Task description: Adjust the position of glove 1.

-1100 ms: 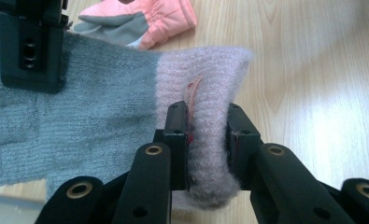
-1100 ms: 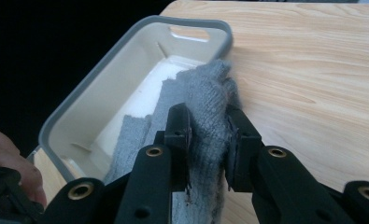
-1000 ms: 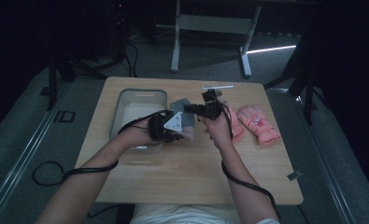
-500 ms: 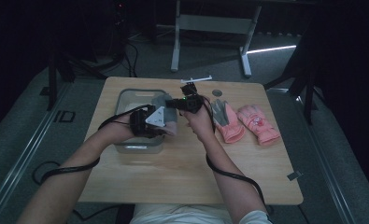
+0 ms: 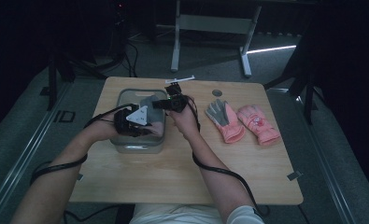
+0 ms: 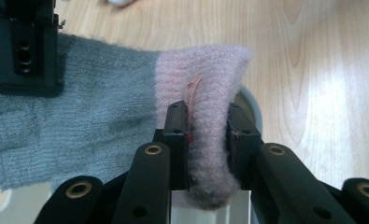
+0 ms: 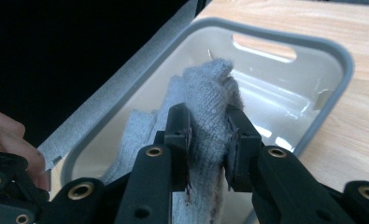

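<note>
Both grippers clamp one knit glove (image 6: 102, 116) over the grey bin (image 5: 126, 98): left gripper (image 6: 209, 140) on the pink cuff, right gripper (image 7: 209, 140) on grey fingers. Probably best lowered level, released together.

A: How many gloves do you count?

B: Three. One grey and pink knitted glove (image 6: 126, 112) is held up over the bin, and two more lie flat on the desk (image 5: 182, 182): one with a grey palm (image 5: 223, 117) and one pink glove (image 5: 258, 123) just beside it.

A: And bins?

B: One clear bin (image 5: 136, 147) with a grey rim.

A: Tools?

B: Two, one in each hand: the left tool (image 6: 209, 135) and the right tool (image 7: 208, 135).

A: How many hands?

B: Two. One desk as well, with one round hole (image 5: 216, 93) near its far edge.
</note>
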The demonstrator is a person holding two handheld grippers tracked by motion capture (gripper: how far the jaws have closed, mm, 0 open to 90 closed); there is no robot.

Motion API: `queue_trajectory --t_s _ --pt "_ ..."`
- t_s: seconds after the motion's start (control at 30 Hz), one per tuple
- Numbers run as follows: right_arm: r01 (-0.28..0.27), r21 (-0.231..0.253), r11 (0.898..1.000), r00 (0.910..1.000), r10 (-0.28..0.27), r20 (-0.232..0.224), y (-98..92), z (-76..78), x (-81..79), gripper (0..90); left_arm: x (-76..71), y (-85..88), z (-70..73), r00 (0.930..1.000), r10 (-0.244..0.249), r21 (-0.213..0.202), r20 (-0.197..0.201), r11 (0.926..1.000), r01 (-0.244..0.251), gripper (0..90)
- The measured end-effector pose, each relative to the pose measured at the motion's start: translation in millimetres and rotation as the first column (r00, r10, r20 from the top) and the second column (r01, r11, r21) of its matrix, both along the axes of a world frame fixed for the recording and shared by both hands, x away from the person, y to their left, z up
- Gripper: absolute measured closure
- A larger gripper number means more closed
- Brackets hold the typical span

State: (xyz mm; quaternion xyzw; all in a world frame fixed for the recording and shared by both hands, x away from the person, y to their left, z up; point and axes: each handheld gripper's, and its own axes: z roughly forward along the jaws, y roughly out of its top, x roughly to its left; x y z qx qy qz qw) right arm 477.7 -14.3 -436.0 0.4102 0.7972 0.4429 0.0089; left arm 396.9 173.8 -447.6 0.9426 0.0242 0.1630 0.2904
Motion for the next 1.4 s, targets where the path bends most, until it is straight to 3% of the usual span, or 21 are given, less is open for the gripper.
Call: queue_trajectory --t_s 0.27,0.37,0.57,0.73,0.87,0.93,1.03,1.2,1.33,1.4 --pt "0.003 -0.075 0.997 0.9990 -0.006 -0.044 25.0 -30.3 14.5 74.0 16.6 6.9 -24.9 0.9982 0.009 0.061 -0.059 0.9981 -0.005 73.7" --pt "0.005 -0.095 0.995 0.9985 -0.010 -0.055 29.1 -38.6 16.7 73.9 19.1 5.9 -33.1 0.9986 0.000 0.119 -0.053 0.9928 0.006 73.4" --pt "0.008 -0.125 0.992 0.9961 -0.019 -0.086 34.3 -49.2 21.2 73.5 26.8 3.2 -43.0 0.9962 -0.018 0.158 -0.085 0.9869 0.031 73.3" --pt "0.026 -0.142 0.990 0.9966 -0.036 -0.074 34.6 -51.4 21.7 70.0 34.1 1.1 -47.3 0.9962 -0.028 0.189 -0.082 0.9810 0.044 73.4" --pt "0.043 -0.162 0.986 0.9961 -0.054 -0.069 30.6 -52.6 24.0 65.0 37.9 -1.1 -50.8 0.9947 -0.026 0.187 -0.100 0.9814 0.044 73.3" --pt "0.044 -0.143 0.989 0.9956 -0.055 -0.076 27.1 -52.4 24.4 64.2 40.0 -1.8 -52.1 0.9946 -0.018 0.198 -0.103 0.9795 0.038 73.3" --pt "0.045 -0.137 0.990 0.9963 -0.054 -0.067 25.2 -50.8 22.9 62.6 42.9 -1.9 -52.6 0.9921 -0.001 0.178 -0.125 0.9837 0.023 73.1" --pt "0.042 -0.104 0.994 0.9977 -0.047 -0.048 19.7 -45.2 13.7 59.5 43.7 -4.1 -54.5 0.9929 0.006 0.178 -0.119 0.9839 0.016 71.7" --pt "0.046 -0.072 0.996 0.9988 -0.047 -0.016 6.4 -33.5 5.9 54.0 43.3 -3.9 -49.6 0.9876 0.061 0.142 -0.145 0.9890 -0.040 63.1" --pt "0.046 -0.061 0.997 0.9989 -0.047 -0.006 0.1 -28.7 3.0 51.4 42.8 -1.7 -42.9 0.9817 0.096 0.107 -0.165 0.9911 -0.079 56.2"
